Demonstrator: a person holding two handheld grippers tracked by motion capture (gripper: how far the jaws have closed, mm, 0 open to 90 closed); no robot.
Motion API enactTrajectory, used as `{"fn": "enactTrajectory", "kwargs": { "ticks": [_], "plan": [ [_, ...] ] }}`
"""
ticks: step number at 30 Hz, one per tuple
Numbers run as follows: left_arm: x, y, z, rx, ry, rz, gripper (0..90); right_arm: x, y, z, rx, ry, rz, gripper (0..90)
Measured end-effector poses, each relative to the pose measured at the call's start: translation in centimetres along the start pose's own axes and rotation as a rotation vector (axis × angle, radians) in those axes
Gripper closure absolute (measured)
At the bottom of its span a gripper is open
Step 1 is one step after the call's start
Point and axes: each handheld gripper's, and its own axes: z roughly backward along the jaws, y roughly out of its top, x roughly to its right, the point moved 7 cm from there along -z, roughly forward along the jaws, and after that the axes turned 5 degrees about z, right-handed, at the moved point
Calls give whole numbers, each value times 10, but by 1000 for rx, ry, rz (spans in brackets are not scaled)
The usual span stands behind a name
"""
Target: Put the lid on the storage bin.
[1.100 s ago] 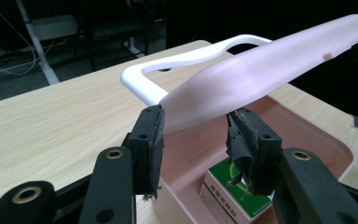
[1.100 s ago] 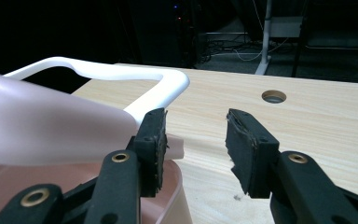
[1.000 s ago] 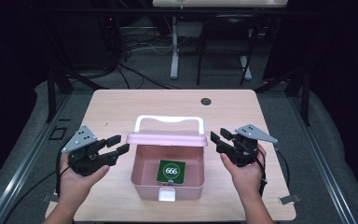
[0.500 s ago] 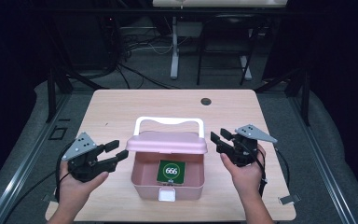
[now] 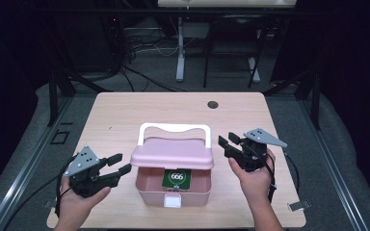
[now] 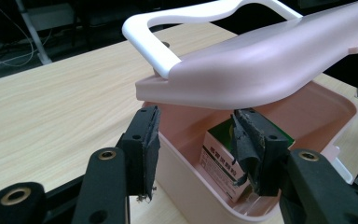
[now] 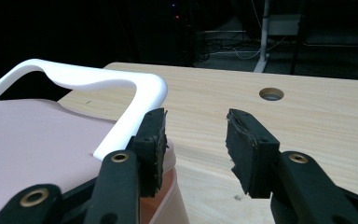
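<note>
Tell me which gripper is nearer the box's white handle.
Right. The right gripper sits just beside the white handle's right end; the left gripper is lower, near the pink box's front-left corner.

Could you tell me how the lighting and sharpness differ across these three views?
High view: table evenly lit, surroundings nearly black, picture slightly soft. Left gripper view: pink lid bright and sharp, nearest jaw parts a little soft. Right gripper view: lid overexposed at left, background dark.
</note>
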Motion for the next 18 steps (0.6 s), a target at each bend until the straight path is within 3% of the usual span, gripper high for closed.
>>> {"fn": "enactTrajectory", "kwargs": {
  "ticks": [18],
  "plan": [
    [6,-31,-2,-34,-6,-7,551,0,-3,-3,-11,0,0,570]
  ]
}}
